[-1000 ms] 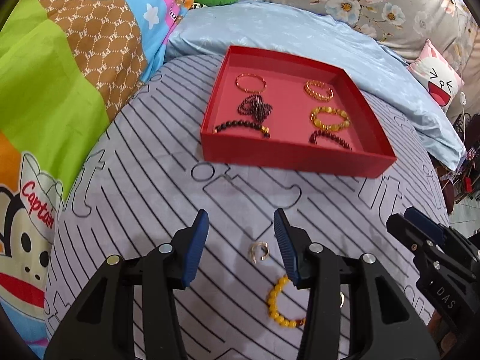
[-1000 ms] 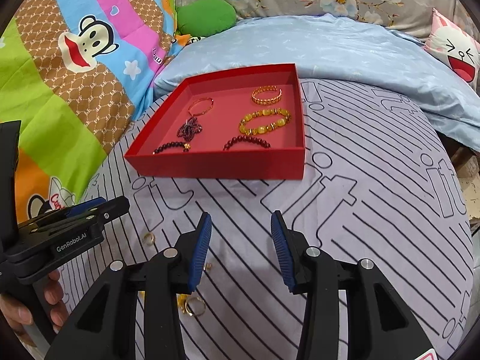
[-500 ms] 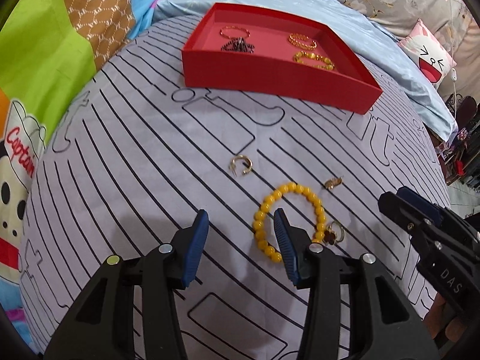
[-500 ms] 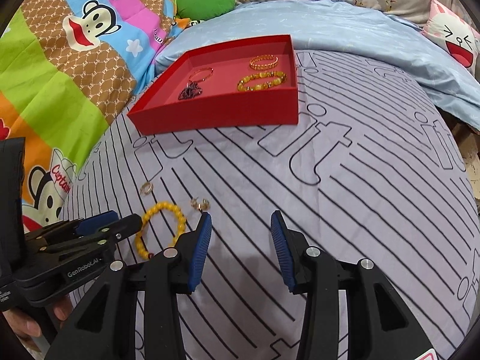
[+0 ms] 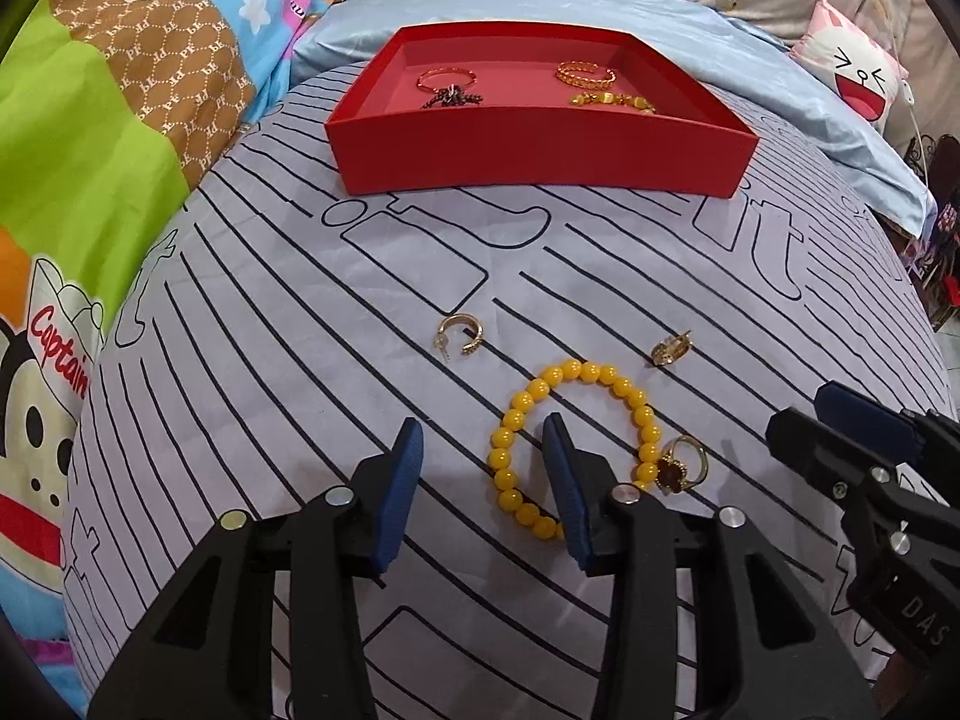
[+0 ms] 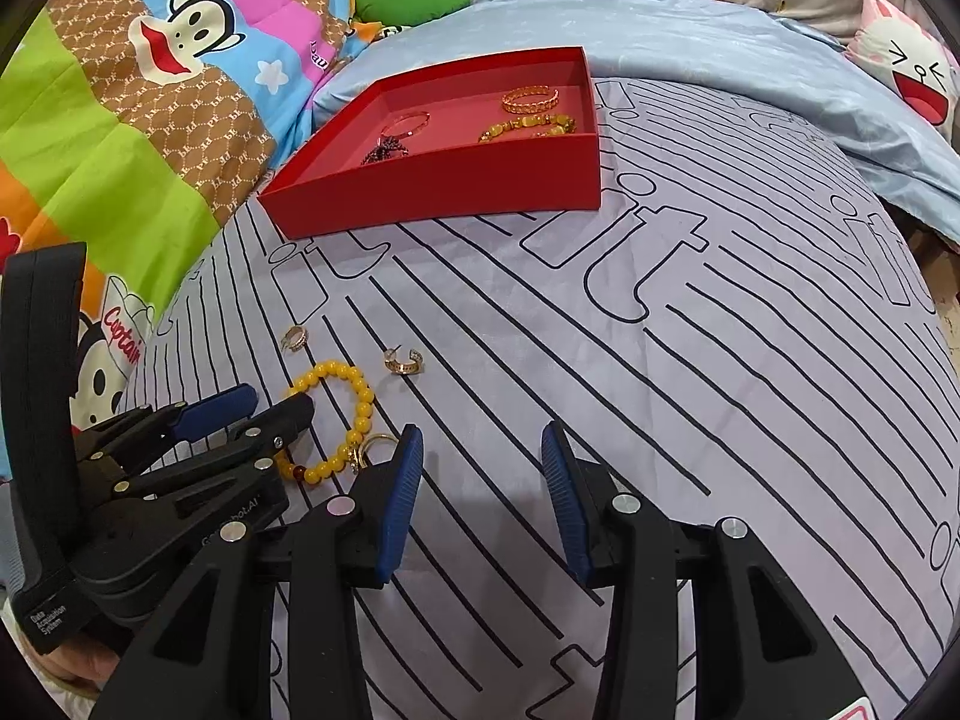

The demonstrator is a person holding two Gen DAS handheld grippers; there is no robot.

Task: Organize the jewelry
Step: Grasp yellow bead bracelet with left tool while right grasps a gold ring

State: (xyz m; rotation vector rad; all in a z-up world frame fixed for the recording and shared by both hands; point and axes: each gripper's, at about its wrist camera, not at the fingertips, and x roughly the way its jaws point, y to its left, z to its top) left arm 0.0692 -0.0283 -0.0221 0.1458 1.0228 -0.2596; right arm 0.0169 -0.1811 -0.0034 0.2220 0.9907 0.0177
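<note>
A red tray [image 5: 540, 150] [image 6: 444, 192] holding several bracelets sits far on the striped bedsheet. A yellow bead bracelet [image 5: 516, 414] [image 6: 360, 402] lies on the sheet with a gold ring with a red stone [image 5: 681, 468] [image 6: 369, 447] touching it. Two gold hoop earrings [image 5: 459, 333] [image 5: 671, 348] lie just beyond. My left gripper [image 5: 483, 480] [image 6: 240, 414] is open, its right finger over the bracelet's loop. My right gripper [image 6: 483, 480] [image 5: 840, 420] is open and empty, to the right of the bracelet.
A colourful cartoon monkey blanket [image 5: 90, 150] lies at the left. A light blue pillow [image 5: 540, 0] lies behind the tray, with a white cartoon cushion [image 5: 852, 66] at the far right. The bed edge drops off at the right [image 6: 936, 276].
Both grippers have pulled back from the tray and lowered toward the loose jewelry. The left gripper's fingers have come down over the yellow bracelet. Both stay open.
</note>
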